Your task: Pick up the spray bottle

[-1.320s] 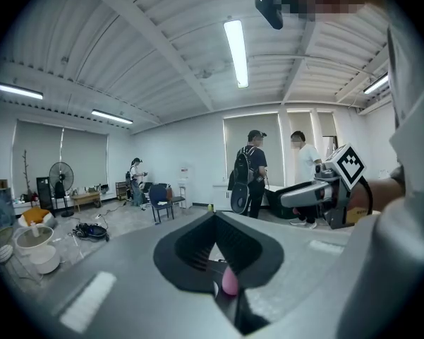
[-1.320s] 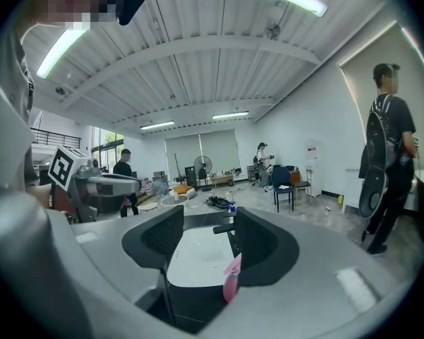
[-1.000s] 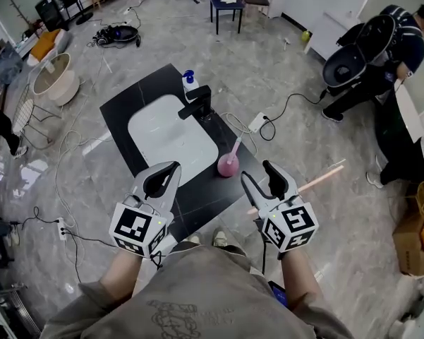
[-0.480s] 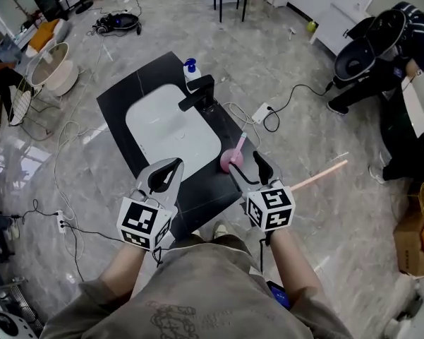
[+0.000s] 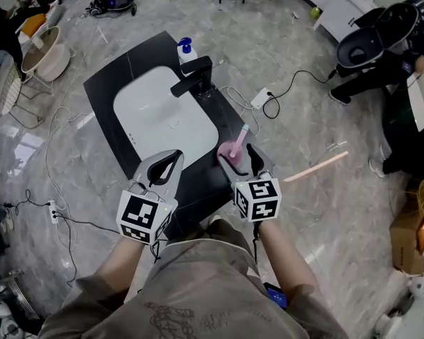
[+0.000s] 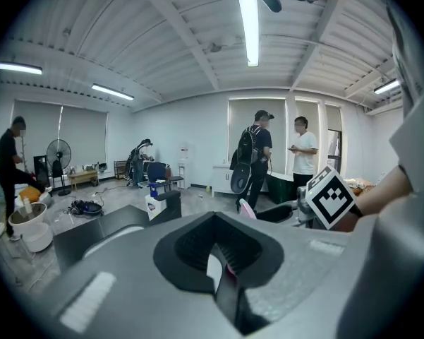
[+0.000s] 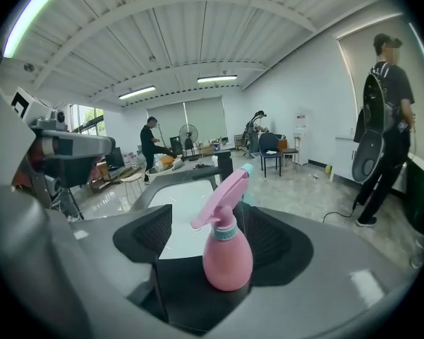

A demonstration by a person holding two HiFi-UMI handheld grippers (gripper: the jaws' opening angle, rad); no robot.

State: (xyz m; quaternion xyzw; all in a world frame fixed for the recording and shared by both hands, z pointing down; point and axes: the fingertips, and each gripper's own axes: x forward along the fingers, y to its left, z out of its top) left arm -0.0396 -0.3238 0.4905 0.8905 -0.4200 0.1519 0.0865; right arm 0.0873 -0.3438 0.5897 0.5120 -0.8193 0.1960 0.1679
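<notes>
Spray bottle (image 7: 228, 260), pink bulbous plastic, on glossy black counter (image 5: 109, 83)

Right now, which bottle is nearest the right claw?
The pink spray bottle, inside the right claw, its jaws just opened wider; the white bottle sits farther.

Looks onto pink spray bottle (image 7: 228, 258) upright on black counter (image 7: 187, 292), between right gripper (image 7: 213, 237) jaws just opening wide, untouched.

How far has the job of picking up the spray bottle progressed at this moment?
Done: the right gripper is at the pink spray bottle, which stands on the black counter between its fingers. In hand: the fingers have just been opening and do not press it. Left: close, then lift.
</notes>
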